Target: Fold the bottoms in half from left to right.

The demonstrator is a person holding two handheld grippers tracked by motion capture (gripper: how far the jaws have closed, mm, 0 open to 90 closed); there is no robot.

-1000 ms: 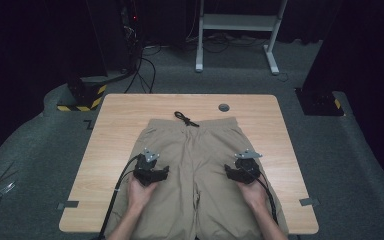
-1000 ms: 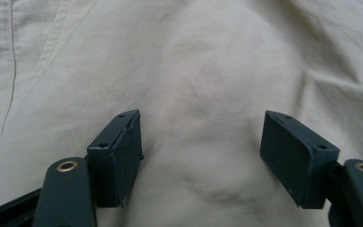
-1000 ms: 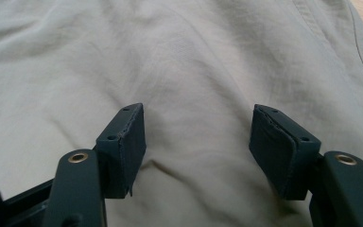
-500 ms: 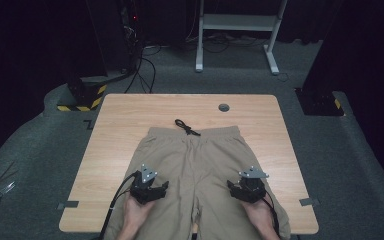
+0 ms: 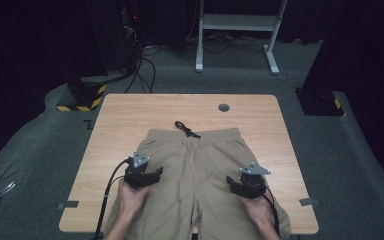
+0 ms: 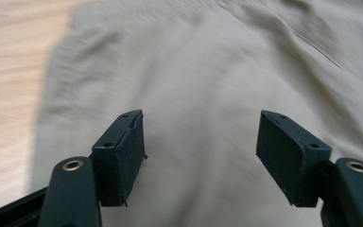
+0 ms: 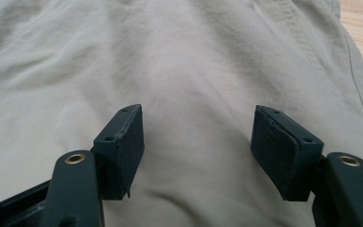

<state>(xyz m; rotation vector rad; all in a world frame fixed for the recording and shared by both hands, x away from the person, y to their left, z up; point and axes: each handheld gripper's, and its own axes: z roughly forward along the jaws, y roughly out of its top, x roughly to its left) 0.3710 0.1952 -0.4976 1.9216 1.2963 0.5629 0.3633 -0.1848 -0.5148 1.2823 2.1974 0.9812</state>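
Observation:
Khaki shorts point(image 5: 195, 170) lie flat on the wooden table point(image 5: 130, 112), waistband toward the far side, with a black drawstring point(image 5: 186, 129) spilling onto the wood. My left gripper point(image 5: 152, 176) hovers open over the shorts' left leg; the left gripper view has tan cloth point(image 6: 203, 94) between its spread jaws, nothing held. My right gripper point(image 5: 235, 186) stands open over the right leg, its jaws wide above the fabric point(image 7: 194, 85). The leg hems hang over the table's near edge.
A round grommet hole point(image 5: 224, 107) sits near the table's far edge. A white desk frame point(image 5: 237, 30) and cables point(image 5: 147, 60) stand on the floor beyond. A yellow-black striped base point(image 5: 82, 97) lies at the far left corner. Bare wood flanks the shorts.
Both grippers have pulled back toward the near edge, and the shorts have slid with them; the waistband now lies farther from the table's far edge.

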